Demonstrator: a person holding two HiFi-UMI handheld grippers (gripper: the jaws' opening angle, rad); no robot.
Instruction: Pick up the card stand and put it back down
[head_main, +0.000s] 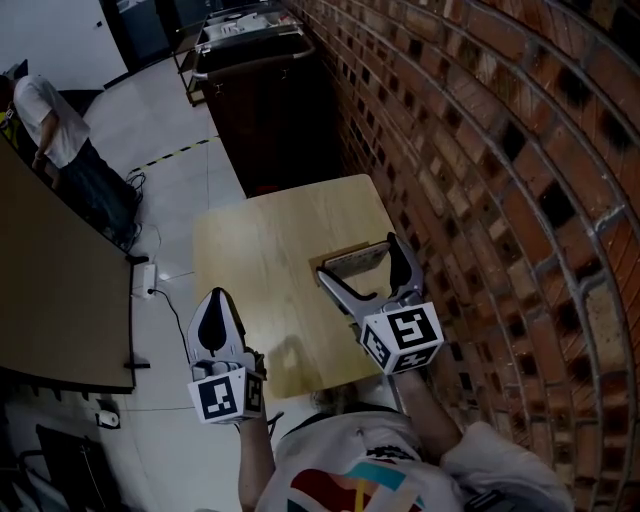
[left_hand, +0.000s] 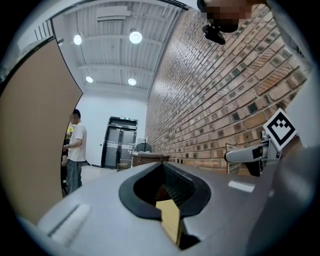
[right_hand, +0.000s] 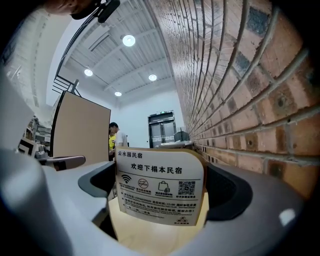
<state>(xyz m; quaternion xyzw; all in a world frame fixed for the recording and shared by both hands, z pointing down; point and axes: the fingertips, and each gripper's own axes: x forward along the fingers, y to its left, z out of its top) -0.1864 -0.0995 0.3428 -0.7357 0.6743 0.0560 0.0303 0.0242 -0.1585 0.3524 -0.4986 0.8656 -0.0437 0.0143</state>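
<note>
The card stand (head_main: 352, 264), a wooden holder with a white printed card (right_hand: 160, 187), stands near the right edge of the small wooden table (head_main: 260, 250). My right gripper (head_main: 358, 259) has one jaw on each side of it, and both jaws press against the card's edges (right_hand: 160, 170). The stand's foot looks to be down on the tabletop. My left gripper (head_main: 214, 302) hovers at the table's front left edge, shut with nothing in it (left_hand: 162, 181). It is well apart from the stand.
A brick wall (head_main: 500, 150) runs close along the table's right side. A dark cabinet (head_main: 270, 110) stands beyond the far edge. A long brown counter (head_main: 50, 280) lies to the left, with a person (head_main: 55, 130) standing by it. Cables trail on the floor (head_main: 145, 275).
</note>
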